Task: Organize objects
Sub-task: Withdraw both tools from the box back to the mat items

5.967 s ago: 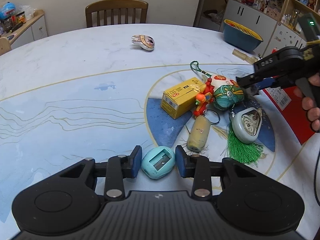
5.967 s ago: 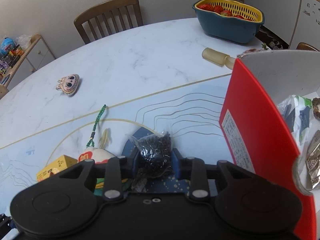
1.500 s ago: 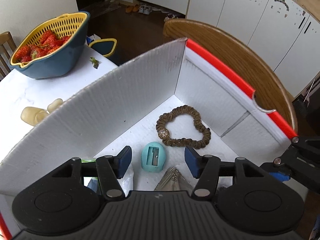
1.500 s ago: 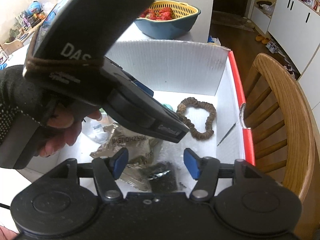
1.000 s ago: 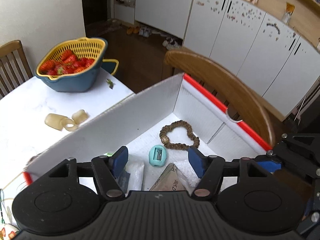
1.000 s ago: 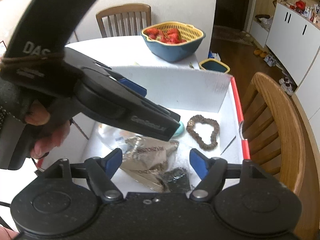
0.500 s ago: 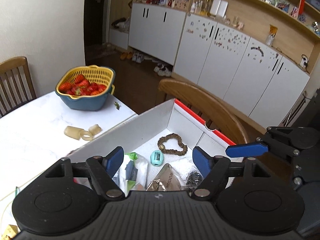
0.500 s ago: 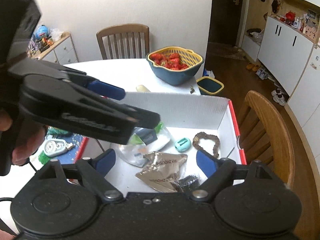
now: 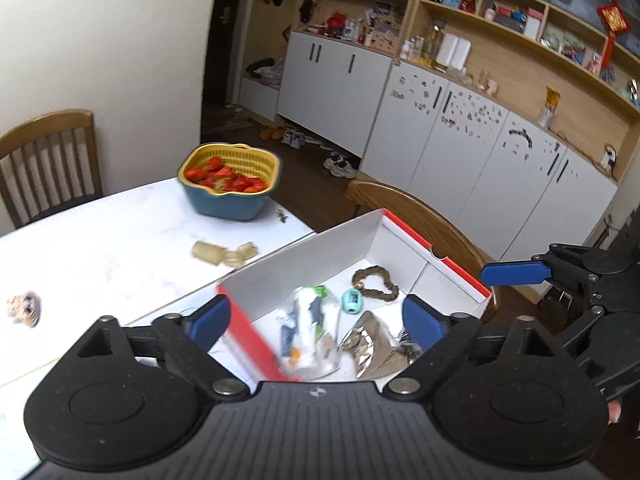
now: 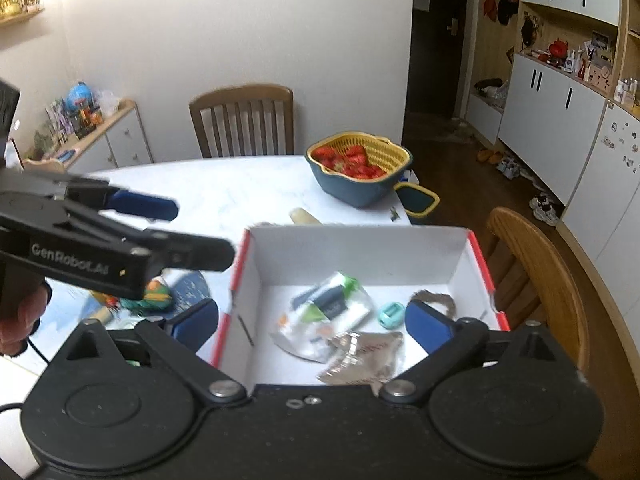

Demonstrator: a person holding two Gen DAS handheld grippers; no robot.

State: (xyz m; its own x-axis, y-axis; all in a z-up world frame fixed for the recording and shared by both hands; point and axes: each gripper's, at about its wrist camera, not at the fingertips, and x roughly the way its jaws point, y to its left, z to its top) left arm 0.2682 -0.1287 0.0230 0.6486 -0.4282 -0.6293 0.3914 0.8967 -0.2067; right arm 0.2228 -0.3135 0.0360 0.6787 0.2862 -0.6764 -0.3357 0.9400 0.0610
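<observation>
Box: the red-and-white cardboard box (image 10: 360,256) sits open-topped at the table's edge; in the right wrist view its long axis runs left to right, in the left wrist view a corner faces the camera.
Left gripper (image 9: 316,320): jaws have just been opening, now spread wide, with nothing between them; the box lies below and ahead.
Right gripper (image 10: 312,326): jaws have just been opening and are released, empty; the box lies below, between the blue pads.
Box contents: a teal pencil sharpener (image 9: 352,301), brown hair scrunchie (image 9: 375,278), clear plastic packet (image 10: 326,316) and foil pouch (image 10: 360,356), all lying loose on the floor.
Around: a strawberry basket (image 9: 229,179) stands farther back on the marble table (image 9: 104,248); a wooden chair (image 10: 538,276) stands just beside the box's far side.
In the way: nothing above the box.
</observation>
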